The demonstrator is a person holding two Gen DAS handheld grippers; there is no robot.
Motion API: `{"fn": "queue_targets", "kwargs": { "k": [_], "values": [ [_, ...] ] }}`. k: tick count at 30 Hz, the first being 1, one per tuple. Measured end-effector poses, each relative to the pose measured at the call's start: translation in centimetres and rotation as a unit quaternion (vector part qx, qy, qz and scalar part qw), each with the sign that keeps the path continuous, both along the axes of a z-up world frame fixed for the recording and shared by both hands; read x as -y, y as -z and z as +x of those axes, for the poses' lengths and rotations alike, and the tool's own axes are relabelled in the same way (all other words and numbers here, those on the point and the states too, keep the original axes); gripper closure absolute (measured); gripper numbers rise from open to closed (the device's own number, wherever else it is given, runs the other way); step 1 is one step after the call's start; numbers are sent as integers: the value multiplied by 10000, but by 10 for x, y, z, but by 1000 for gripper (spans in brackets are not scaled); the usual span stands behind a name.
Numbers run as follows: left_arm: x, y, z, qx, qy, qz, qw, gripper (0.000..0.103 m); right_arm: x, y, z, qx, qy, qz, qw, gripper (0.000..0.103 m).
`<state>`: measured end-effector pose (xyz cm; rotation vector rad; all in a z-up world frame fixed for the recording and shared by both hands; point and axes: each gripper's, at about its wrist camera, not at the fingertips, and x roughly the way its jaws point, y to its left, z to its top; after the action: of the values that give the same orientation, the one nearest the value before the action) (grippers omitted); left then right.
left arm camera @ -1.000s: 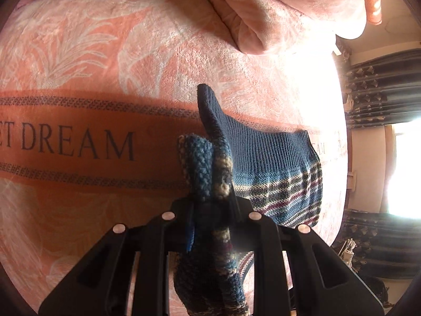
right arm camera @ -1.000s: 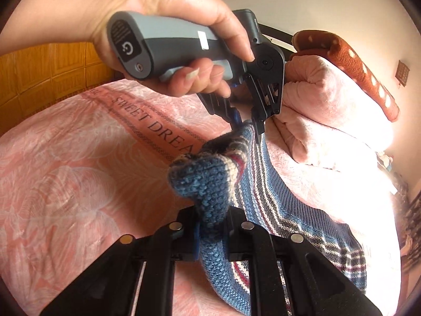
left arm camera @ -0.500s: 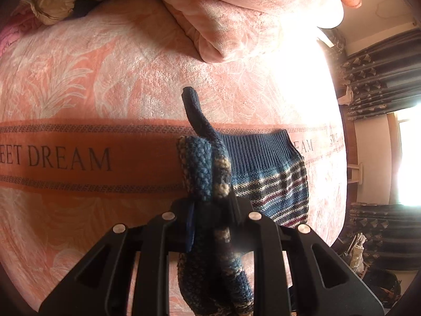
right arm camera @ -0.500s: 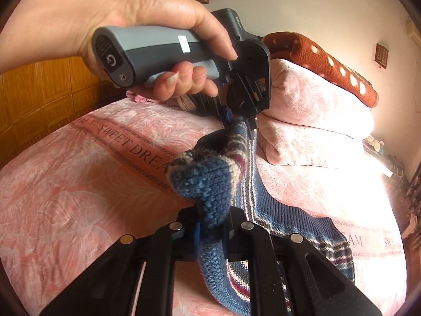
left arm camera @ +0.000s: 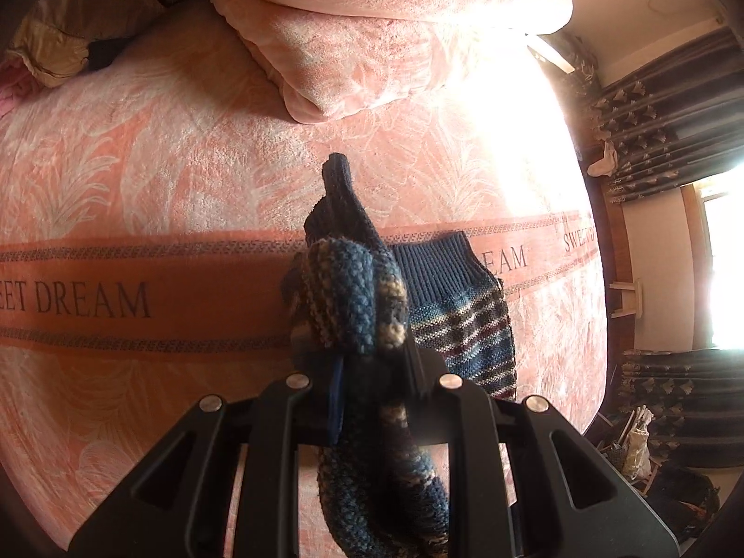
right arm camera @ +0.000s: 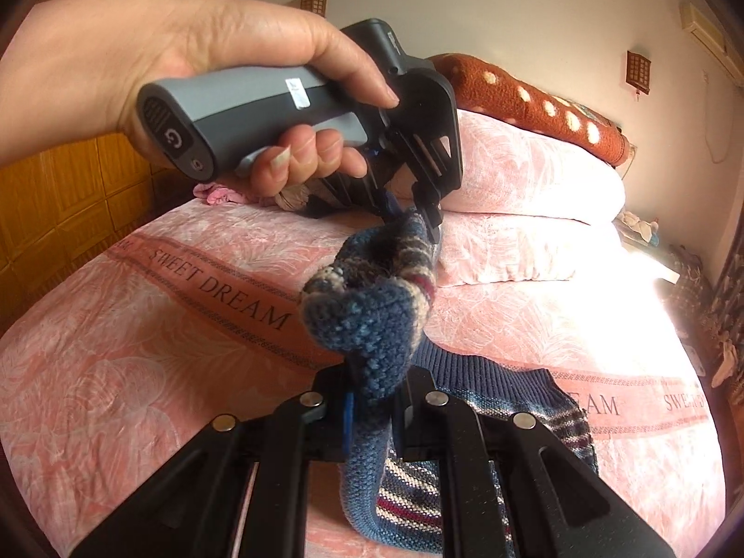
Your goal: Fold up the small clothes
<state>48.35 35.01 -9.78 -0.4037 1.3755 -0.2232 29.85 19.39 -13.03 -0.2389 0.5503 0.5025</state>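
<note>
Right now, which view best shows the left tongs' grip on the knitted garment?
The right wrist view: the left tongs, in a hand, pinch the knitted garment from outside. The left wrist view shows only bunched knit between its own fingers.

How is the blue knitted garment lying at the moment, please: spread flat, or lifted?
Partly lifted. Both the left gripper and right gripper pinch bunched edges of the knitted garment; its ribbed hem rests on the bedspread.

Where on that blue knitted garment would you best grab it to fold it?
At the edge, as now: each gripper, left and right, is shut on a bunched bit of the knitted garment's raised end, taken from above. The ribbed hem lies flat on the bedspread, so it probably offers less to pinch.
</note>
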Motion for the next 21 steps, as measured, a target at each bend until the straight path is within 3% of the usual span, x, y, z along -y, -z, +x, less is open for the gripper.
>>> {"fn": "queue_targets", "kwargs": {
  "k": [11, 21],
  "values": [
    [53, 1, 16, 13, 145, 60, 9999, 84, 53, 1, 12, -130, 359, 266, 9989, 92],
    [125, 32, 34, -153, 394, 173, 9990, 84, 107, 23, 23, -374, 763, 466, 9953, 92]
  ]
}}
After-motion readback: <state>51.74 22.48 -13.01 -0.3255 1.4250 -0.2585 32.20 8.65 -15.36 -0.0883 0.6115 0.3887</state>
